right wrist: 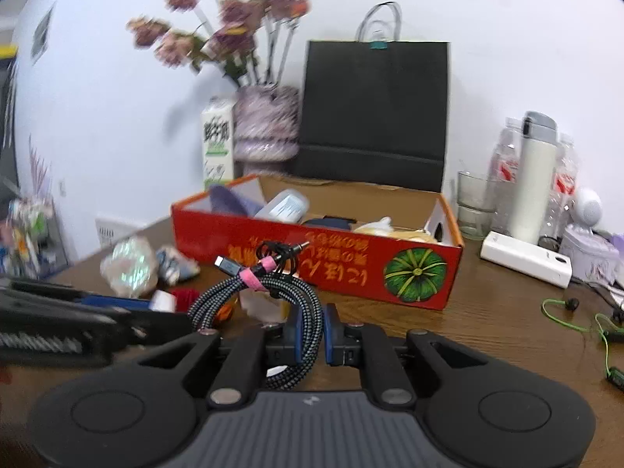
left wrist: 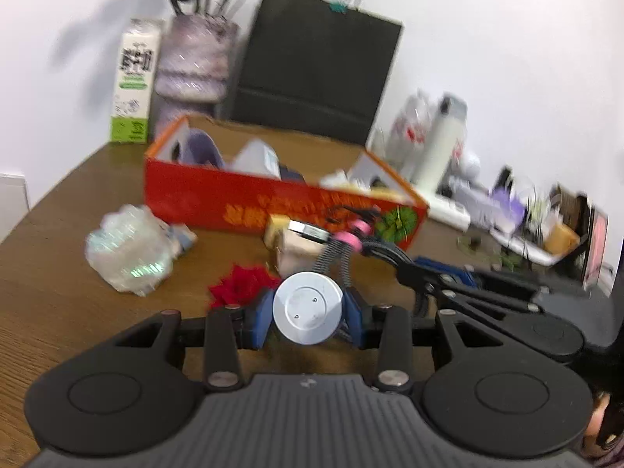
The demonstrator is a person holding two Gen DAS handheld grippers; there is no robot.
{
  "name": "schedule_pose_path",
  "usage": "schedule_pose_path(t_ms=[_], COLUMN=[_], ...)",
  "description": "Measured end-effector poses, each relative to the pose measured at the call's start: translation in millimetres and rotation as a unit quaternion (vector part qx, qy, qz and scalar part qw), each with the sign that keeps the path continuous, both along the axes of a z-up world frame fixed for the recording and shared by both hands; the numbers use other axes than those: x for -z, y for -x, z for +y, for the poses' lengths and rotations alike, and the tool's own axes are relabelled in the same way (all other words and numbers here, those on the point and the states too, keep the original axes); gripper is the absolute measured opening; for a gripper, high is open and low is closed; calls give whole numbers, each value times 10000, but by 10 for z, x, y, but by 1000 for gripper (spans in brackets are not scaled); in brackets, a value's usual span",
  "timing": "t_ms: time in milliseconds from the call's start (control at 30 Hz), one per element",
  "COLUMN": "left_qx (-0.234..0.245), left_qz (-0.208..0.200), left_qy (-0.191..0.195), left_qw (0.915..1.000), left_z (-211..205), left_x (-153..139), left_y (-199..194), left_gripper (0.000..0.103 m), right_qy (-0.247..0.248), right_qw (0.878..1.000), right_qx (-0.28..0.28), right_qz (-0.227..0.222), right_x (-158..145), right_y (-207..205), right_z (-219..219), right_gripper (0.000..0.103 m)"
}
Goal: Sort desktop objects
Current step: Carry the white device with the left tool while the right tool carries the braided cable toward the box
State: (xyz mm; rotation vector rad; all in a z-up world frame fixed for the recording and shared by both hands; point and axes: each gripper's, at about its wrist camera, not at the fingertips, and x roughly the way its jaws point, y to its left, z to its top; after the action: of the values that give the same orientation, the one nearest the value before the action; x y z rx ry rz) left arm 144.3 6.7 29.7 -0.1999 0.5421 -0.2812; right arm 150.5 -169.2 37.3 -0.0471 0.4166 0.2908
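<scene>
Left gripper (left wrist: 308,314) fingers clamped on a round silver disc (left wrist: 307,307), right gripper (right wrist: 312,329) fingers clamped on a braided cable bundle (right wrist: 269,292). Both held up just before the red box (right wrist: 312,257), likely for dropping inside. Beyond the box, black bag (right wrist: 374,113).

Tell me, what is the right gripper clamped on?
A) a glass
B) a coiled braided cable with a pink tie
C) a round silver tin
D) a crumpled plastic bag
B: in the right wrist view the right gripper pinches the coiled braided cable; the round silver tin sits in the left gripper.
</scene>
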Motion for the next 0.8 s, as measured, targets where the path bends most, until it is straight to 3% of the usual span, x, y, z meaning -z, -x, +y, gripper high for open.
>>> schedule_pose_path(t_ms=[167, 500, 800], left_qx=[-144, 69, 35], left_qz=[-127, -2, 137], left_qy=[165, -263, -307], left_qw=[9997, 9996, 9994], left_z=[122, -98, -82], left_x=[-78, 31, 92], left_y=[6, 3, -29], left_gripper=[40, 40, 40], right_qy=[-133, -157, -233], right_qw=[9999, 9996, 9996], right_qx=[105, -92, -108], right_qz=[-6, -205, -122], right_x=[-35, -70, -62], right_y=[-23, 99, 99], right_z=[-56, 61, 39], right_gripper=[10, 10, 7])
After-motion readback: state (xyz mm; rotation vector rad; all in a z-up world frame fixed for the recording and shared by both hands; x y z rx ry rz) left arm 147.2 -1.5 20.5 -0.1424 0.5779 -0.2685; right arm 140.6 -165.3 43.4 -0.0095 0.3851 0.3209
